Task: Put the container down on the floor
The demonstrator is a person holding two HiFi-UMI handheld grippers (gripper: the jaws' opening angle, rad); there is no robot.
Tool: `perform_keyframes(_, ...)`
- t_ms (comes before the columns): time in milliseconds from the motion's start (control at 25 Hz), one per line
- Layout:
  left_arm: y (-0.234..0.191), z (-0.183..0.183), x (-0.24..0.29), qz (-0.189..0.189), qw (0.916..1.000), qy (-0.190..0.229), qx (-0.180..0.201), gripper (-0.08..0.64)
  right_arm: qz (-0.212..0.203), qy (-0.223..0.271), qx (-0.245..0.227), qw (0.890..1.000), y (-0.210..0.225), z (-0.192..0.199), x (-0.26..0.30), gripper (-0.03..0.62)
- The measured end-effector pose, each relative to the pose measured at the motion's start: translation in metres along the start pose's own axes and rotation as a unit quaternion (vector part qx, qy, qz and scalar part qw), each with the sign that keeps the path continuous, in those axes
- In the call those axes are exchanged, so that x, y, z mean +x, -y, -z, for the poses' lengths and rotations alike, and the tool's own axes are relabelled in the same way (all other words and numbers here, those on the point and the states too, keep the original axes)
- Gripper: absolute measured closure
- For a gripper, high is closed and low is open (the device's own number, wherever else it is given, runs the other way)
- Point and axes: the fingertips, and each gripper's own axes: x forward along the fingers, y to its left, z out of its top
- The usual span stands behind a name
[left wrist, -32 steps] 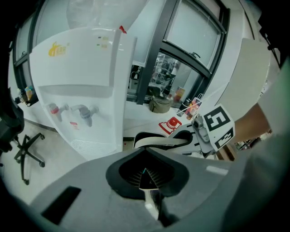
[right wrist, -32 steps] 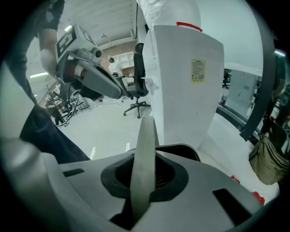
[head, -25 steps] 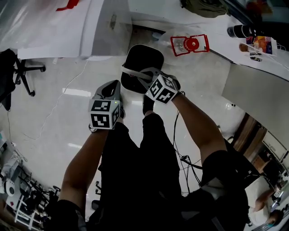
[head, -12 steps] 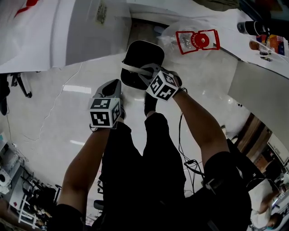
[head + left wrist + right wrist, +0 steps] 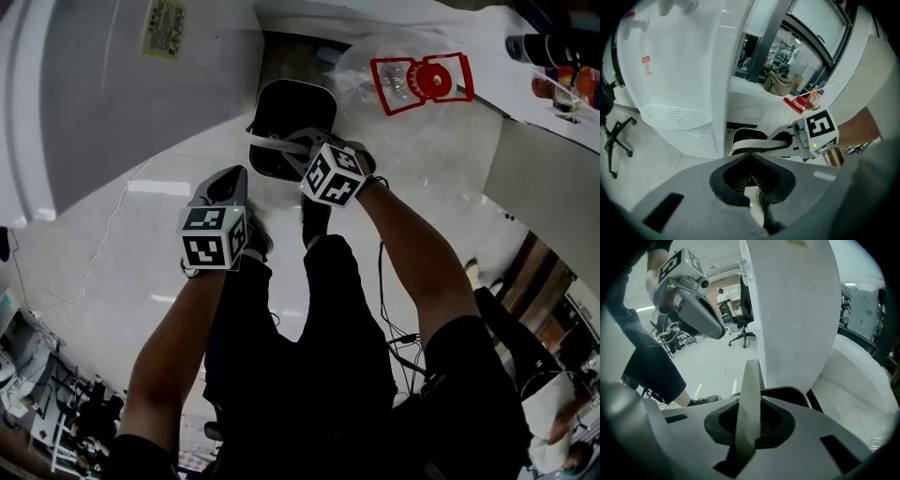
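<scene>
A large white curved machine housing [image 5: 84, 112] fills the upper left, with a yellowish label [image 5: 165, 26] near its top edge. To the right of the housing, a red-and-white packet [image 5: 420, 81] sits amid clear plastic wrap [image 5: 361, 66], near the edge of a white counter [image 5: 502, 75]. Below the housing, a thin white cable [image 5: 114, 220] trails across the glossy pale floor [image 5: 94, 267]. Beside the housing stands a black office chair [image 5: 746, 305].

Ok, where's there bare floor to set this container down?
Bare floor lies left of the container, between the white machine and your left gripper, crossed only by one thin cable. Ahead-right, a clear bag with red print crowds the floor; black cables lie right of your legs.
</scene>
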Motion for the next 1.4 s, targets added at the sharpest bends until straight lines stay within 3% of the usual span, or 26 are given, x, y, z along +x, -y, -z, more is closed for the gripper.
perform_keyframes(240,-0.006,0.005,0.017,0.005,0.9998,-0.006,0.017,0.555,0.004,-0.003,0.004,1.0,0.006,0.015,0.016,0.555)
perform_keyframes(1000,-0.005,0.032,0.032,0.006,0.9997,-0.022,0.003,0.554,0.004,-0.019,0.02,1.0,0.017,0.037,0.037,0.554)
perform_keyframes(1160,0.002,0.033,0.028,0.012,0.9996,-0.025,-0.005,0.554,0.013,-0.02,0.026,0.999,0.016,0.034,0.033,0.471)
perform_keyframes(1400,0.01,0.035,0.008,0.015,0.9993,-0.034,0.0,0.554,0.036,-0.027,0.033,0.998,0.011,0.028,0.018,0.452)
